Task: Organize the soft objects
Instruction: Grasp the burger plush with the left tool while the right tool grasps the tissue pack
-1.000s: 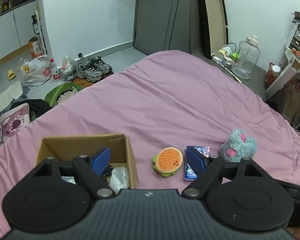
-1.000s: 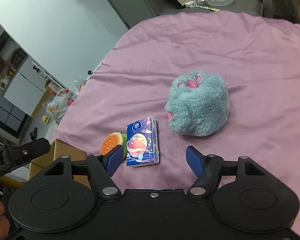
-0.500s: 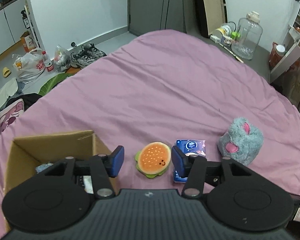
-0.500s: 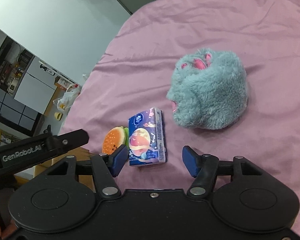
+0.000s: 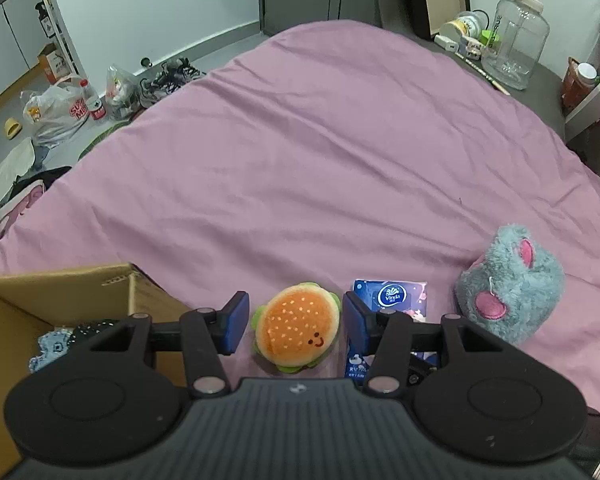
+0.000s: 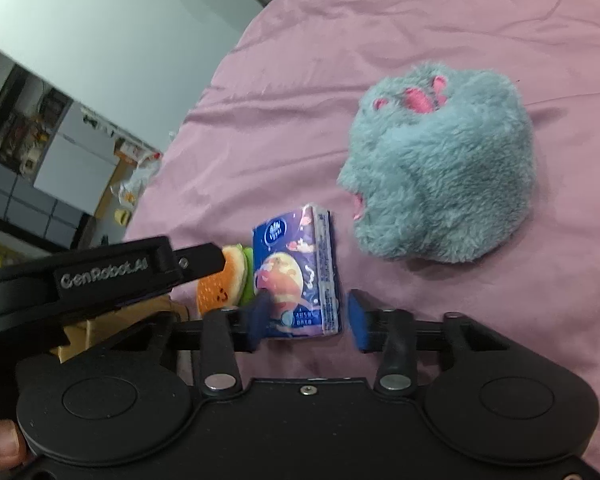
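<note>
Left gripper (image 5: 292, 326) — you narrowed its fingers around the burger plush (image 5: 296, 334) on the bed (image 5: 340, 160), not yet pinching. Right gripper (image 6: 306, 318) — fingers closing on the tissue pack (image 6: 300, 276); both pickups near, box (image 5: 60, 292) alongside.

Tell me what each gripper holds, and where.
Nothing is held yet. The left gripper straddles the sides of the burger plush, with a gap showing. The jaws of the right gripper are closing around the tissue pack, one pad not touching.

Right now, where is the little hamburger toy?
In the left wrist view the hamburger toy lies on the pink bedspread, between the left gripper's fingers, with the cardboard box left and tissue pack right.
</note>
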`<state>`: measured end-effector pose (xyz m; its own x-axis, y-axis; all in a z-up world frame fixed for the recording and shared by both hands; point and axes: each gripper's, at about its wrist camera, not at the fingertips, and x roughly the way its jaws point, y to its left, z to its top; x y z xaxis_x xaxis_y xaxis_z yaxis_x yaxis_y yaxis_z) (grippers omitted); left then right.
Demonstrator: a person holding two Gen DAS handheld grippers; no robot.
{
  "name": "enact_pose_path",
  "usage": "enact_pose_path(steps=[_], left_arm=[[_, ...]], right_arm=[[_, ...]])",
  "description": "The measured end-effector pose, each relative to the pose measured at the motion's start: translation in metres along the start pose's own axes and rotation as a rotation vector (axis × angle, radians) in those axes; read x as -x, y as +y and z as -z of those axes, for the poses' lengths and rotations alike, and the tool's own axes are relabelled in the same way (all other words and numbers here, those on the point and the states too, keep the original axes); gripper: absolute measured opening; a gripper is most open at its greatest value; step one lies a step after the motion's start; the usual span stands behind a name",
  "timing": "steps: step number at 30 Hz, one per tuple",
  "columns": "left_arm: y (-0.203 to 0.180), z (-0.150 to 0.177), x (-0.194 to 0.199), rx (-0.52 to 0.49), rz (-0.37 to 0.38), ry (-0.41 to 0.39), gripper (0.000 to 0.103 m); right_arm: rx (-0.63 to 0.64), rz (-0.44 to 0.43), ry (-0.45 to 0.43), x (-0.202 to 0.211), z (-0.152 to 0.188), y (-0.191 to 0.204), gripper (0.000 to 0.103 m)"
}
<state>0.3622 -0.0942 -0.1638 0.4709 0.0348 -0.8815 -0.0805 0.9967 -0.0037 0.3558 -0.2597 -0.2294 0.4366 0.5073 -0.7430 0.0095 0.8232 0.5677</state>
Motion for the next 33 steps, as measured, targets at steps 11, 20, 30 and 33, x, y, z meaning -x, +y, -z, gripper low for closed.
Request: enact_pose_path(steps=[11, 20, 30, 33], left_arm=[[-0.006, 0.006, -0.02, -0.026, -0.031, 0.056, 0.051], [-0.009, 0.006, -0.037, -0.028, -0.038, 0.099, 0.056], [-0.006, 0.011, -0.039, 0.007, -0.011, 0.102, 0.044], [-0.003, 0.011, -0.033, 0.025, -0.011, 0.091, 0.044]], right_arm=[[-0.04, 0.021, 0.014, 0.014, 0.002, -0.008, 0.024], [-0.058, 0.041, -0.003, 0.025, 0.002, -0.018, 0.025], [-0.059, -0.006, 0.005, 0.015, -0.001, -0.016, 0.044], [-0.051, -0.016, 0.005, 0.013, -0.002, -0.012, 0.05]])
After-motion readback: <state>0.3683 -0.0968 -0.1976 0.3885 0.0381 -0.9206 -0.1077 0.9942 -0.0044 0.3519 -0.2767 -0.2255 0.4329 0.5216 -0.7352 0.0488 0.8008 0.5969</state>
